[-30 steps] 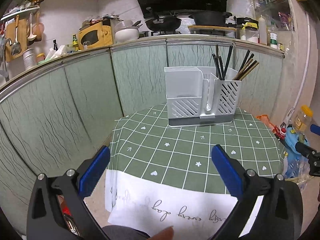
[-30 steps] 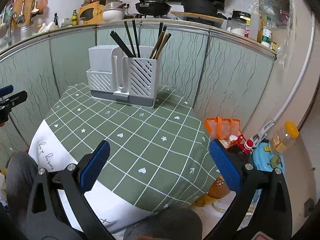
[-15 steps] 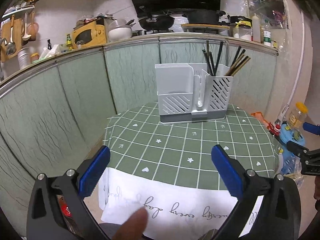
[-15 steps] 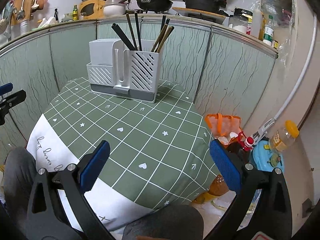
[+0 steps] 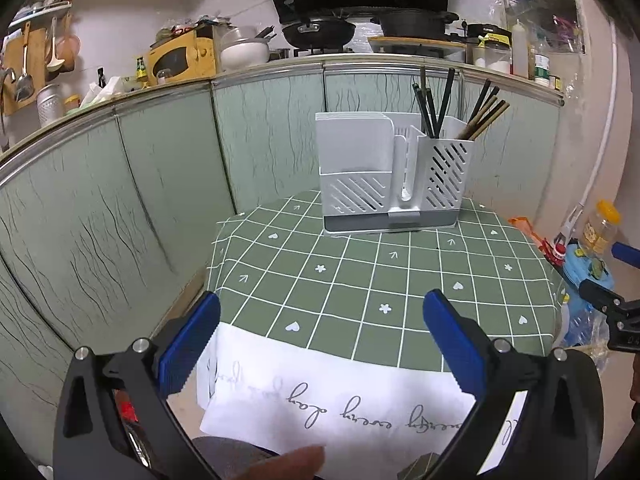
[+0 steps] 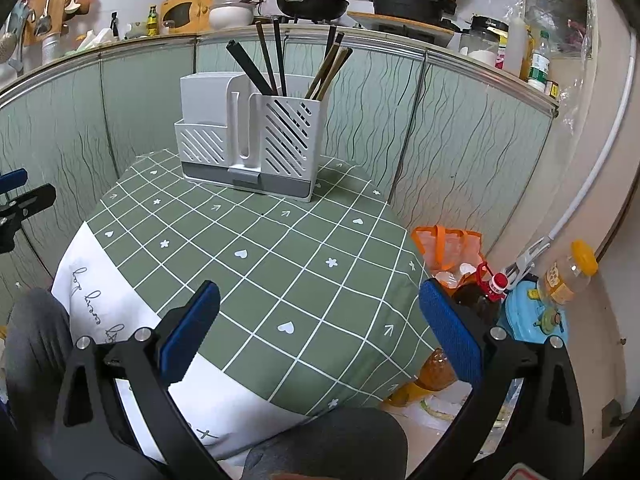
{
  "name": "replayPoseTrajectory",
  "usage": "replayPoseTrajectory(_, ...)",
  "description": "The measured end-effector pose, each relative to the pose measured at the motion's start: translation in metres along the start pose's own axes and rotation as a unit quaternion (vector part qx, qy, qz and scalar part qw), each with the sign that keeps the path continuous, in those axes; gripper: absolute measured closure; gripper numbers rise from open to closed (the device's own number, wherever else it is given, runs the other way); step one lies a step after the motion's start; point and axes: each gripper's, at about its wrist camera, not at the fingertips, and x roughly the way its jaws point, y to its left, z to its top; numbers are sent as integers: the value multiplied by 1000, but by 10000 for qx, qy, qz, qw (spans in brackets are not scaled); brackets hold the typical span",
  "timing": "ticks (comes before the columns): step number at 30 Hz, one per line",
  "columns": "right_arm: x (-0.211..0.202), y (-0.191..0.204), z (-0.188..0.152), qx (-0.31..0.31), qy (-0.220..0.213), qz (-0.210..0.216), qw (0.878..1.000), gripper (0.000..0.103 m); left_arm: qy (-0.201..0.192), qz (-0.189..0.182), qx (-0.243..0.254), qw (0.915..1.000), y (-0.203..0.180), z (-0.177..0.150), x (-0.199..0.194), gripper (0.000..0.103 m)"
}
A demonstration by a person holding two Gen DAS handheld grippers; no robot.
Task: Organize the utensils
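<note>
Dark and brown wooden chopsticks (image 6: pixel 276 64) stand in the right compartment of the white slotted plastic utensil holder (image 5: pixel 390 184) at the green checked tablecloth's (image 5: pixel 360 280) far edge. Left gripper (image 5: pixel 320 344) and right gripper (image 6: pixel 318 334) hover near the front edge, jaws spread, empty.

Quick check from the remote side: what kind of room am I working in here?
Most likely a small home kitchen. A black pan sits on a stove under a range hood, ladles hang on the wall, and a white utensil caddy with chopsticks stands on a green checked tablecloth.
</note>
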Motion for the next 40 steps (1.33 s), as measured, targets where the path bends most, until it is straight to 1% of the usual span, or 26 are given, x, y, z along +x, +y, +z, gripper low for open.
replayPoseTrajectory(4,0,0,-1,1,13,17,10000,7,40,71,53,10000,-1,-1,1,4)
replayPoseTrajectory(25,1,-4,-3,75,32,11,10000,7,97,23,60,9999,-7,-2,0,4)
replayPoseTrajectory(29,1,-4,-4,77,34,11,10000,7,150,45,93,9998,-7,-2,1,4)
replayPoseTrajectory(32,1,-3,-4,79,35,21,10000,7,186,131,109,9997,-9,-3,4,4)
replayPoseTrajectory(40,1,-2,-6,76,44,59,9999,7,241,32,116,9996,-11,-4,4,4)
